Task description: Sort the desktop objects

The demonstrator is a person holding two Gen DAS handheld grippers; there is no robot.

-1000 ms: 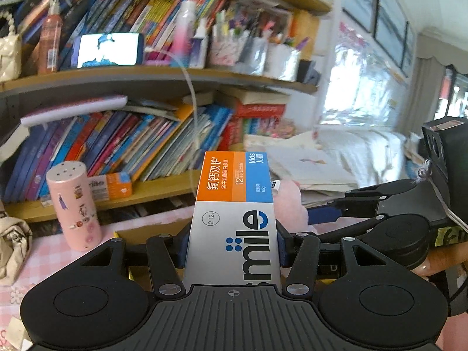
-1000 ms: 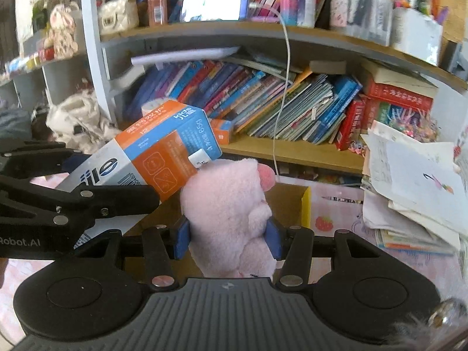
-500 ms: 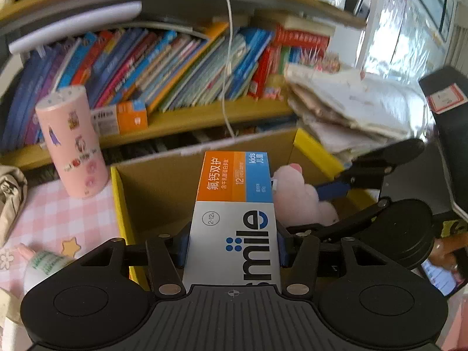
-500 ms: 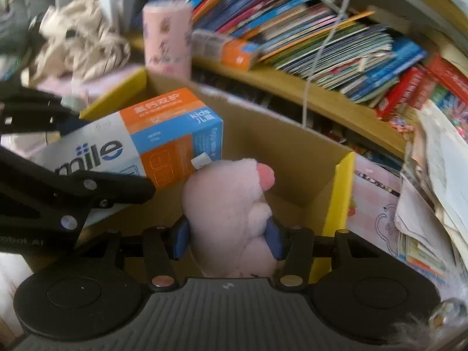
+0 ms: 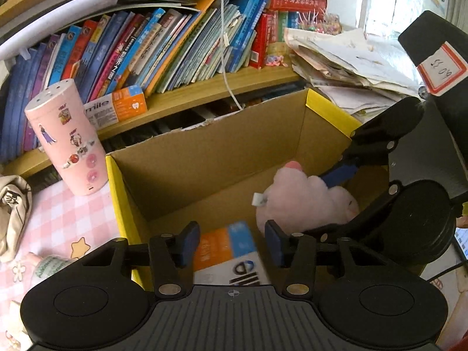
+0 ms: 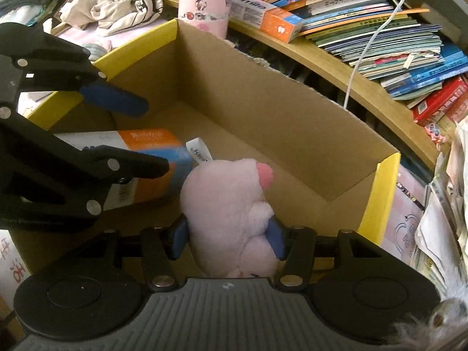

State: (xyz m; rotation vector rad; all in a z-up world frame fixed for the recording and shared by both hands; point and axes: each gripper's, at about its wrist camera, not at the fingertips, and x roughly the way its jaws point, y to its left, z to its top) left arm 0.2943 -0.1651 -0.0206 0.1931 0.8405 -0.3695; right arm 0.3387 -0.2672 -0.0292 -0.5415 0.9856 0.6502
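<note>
Two tools reach down into one open cardboard box [image 5: 222, 158] with yellow-edged flaps, standing on a bench covered in pink checked cloth in front of a bookshelf. The left tool [image 5: 231, 244] hangs over a toothpaste carton [image 5: 231, 251], orange, blue and white, which lies on the box floor below and between its blue pads. The pads stand clear of the carton's sides, though the jaws are closing a little. The carton's long axis runs straight away from this tool, orange and blue end farthest. The right tool [image 6: 228, 235] has a pink plush toy [image 6: 231, 204] between its pads; the jaws are opening, and the pads seem only to brush the fur, so the hold looks nearly spent. The toy sits low in the box, just beside the carton's blue end, its white tag touching or almost touching it. Judging from this, each tool need only lift straight back out along its own line.
</note>
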